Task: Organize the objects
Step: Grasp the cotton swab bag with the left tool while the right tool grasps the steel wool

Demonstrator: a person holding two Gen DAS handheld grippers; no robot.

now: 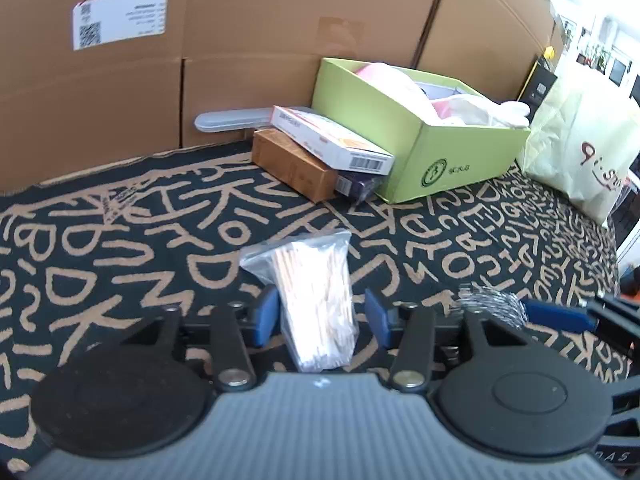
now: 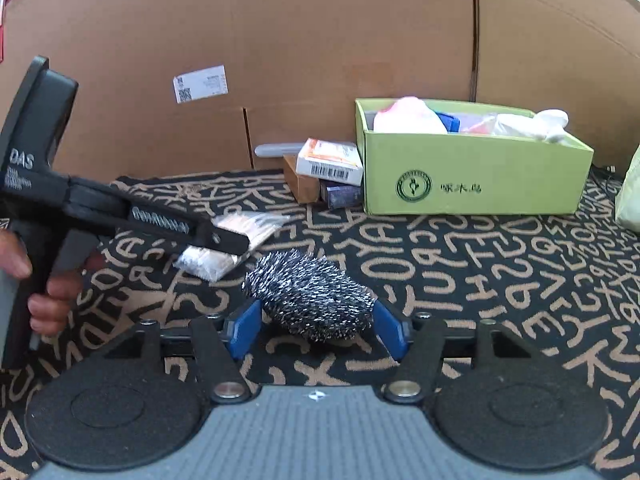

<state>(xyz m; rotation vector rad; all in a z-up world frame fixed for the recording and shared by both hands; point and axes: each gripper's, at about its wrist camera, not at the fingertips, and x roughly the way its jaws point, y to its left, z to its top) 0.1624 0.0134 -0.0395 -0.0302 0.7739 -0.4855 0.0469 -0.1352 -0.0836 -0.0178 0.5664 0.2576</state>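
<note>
Clutter along the back: a green box (image 2: 472, 176) filled with pink and white soft items, and just left of it a stack of small cartons, a white barcode carton (image 1: 332, 142) lying on a brown carton (image 1: 294, 164), with a grey case (image 1: 228, 122) behind them against the cardboard wall (image 1: 280, 20). A pale shopping bag (image 1: 580, 144) stands to the right of the green box. Left claw (image 1: 322, 316) is spread wide, blue pads either side of a clear bag of cotton swabs (image 1: 312, 280) lying on the desk; contact with the pads cannot be told. Right claw (image 2: 316, 328) is likewise wide, straddling a steel wool scrubber (image 2: 310, 292), near both pads. The two items lie near each other, well short of the green box. Desk (image 2: 500, 272) wears a black cloth with tan letter-like marks. Bright windows show far right in the left wrist view.
</note>
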